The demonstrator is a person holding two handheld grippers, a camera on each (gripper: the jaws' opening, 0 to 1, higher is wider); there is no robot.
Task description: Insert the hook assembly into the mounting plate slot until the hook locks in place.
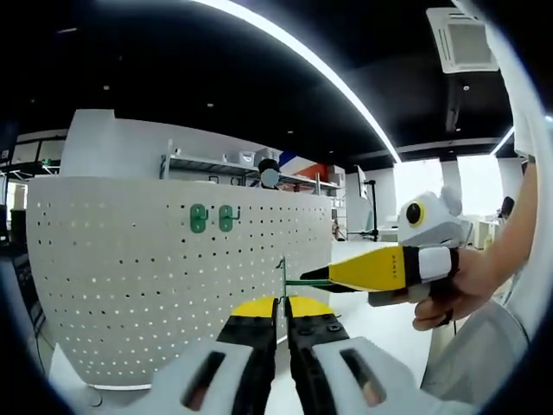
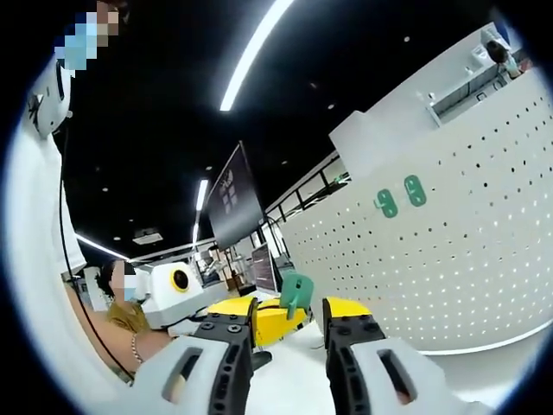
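Observation:
My left gripper [image 1: 282, 303] is shut on a thin green hook piece [image 1: 282, 275], seen edge-on, with a slim prong pointing right. The right gripper [image 1: 308, 283], held by a hand, comes in from the right with its yellow tips at that prong. In the right gripper view the green piece [image 2: 296, 292] stands above the left gripper's yellow jaws [image 2: 270, 320], and my right gripper [image 2: 289, 304] is open, its jaws either side of the piece without touching it. Two green plates [image 1: 212, 218] are fixed high on the white pegboard [image 1: 130, 285], also visible as green plates [image 2: 400, 196] on the pegboard [image 2: 467, 259].
The pegboard stands upright on a white table [image 2: 484, 372], just beyond both grippers. A person's hand [image 1: 458, 290] and sleeve [image 1: 484, 354] are at the right. Shelving [image 1: 216, 164] stands behind the board. Monitors [image 2: 263, 268] and another person sit farther back.

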